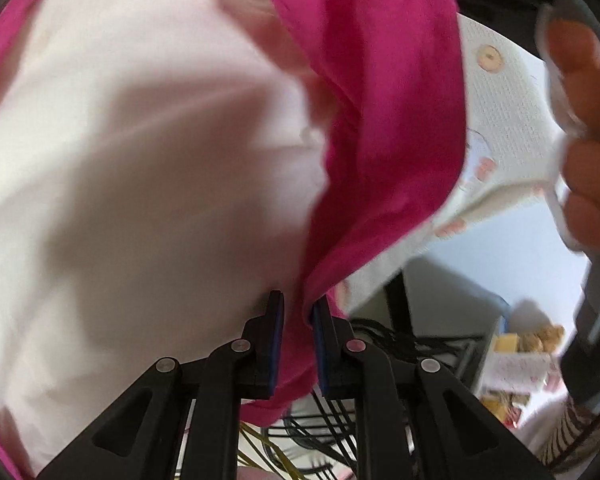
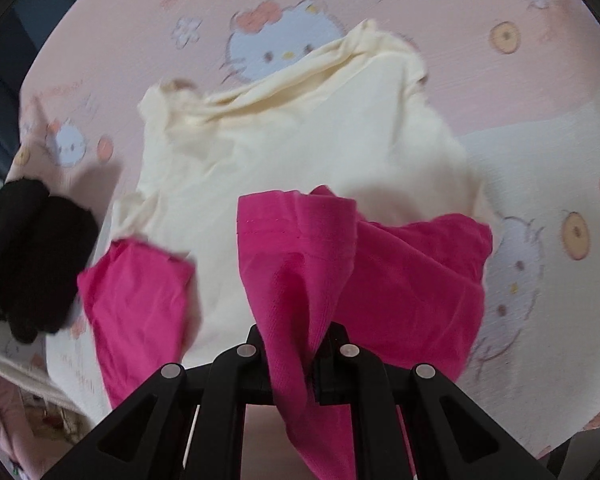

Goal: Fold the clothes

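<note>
Both units clamp the same pink garment. Left hand-held gripper: jaws nearly closed, pink cloth pinched between the pads and hanging below them. Right hand-held gripper: jaws closed on a bunched fold, hem stitching visible at 12 o'clock of the grip.

Location: the pink garment lies over a cream garment on a cartoon-print cover; I cannot tell whether a bed or a bench is beneath. A pink sleeve trails at 8 o'clock in the right wrist view. A dark item sits at 9 o'clock. A person's hand shows at 3 o'clock in the left wrist view.

Judgement: fold in progress, early. To do it well:
- keep both pinches firm; thin cloth may slip
- hold the edge taut between grips, level
- lay it down flat, clear of the cream piece
- release only once the cloth rests.
</note>
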